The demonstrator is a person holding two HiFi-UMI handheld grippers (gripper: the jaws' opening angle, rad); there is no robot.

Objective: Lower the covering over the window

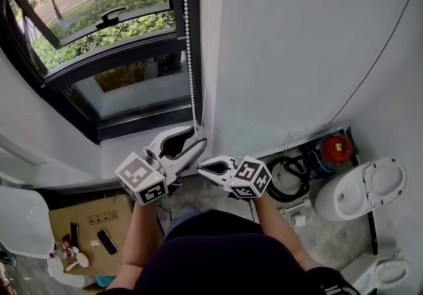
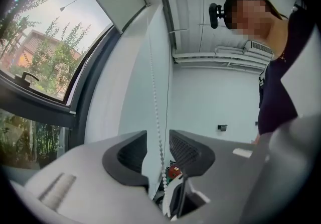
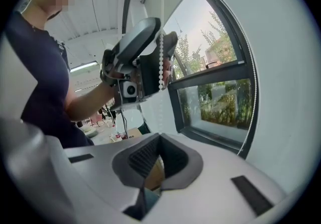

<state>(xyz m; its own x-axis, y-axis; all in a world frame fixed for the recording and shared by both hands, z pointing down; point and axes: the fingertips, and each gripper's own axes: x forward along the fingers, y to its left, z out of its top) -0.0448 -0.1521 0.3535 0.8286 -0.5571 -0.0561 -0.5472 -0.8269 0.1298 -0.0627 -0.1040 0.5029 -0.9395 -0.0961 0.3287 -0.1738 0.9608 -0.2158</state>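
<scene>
White wall [image 1: 297,42] is seen to the right of the dark-framed window [image 1: 119,82], through which greenery is shown, and the bead chain [image 1: 190,42] is hung straight down along the window's right frame edge. Just below the window's lower right corner, the left gripper [image 1: 197,136] is held with its jaws apart, and the chain is passed through the gap between them without being pinched. Slightly lower and further right of that window corner, the right gripper [image 1: 201,168] is clenched on nothing, clear of the chain.
</scene>
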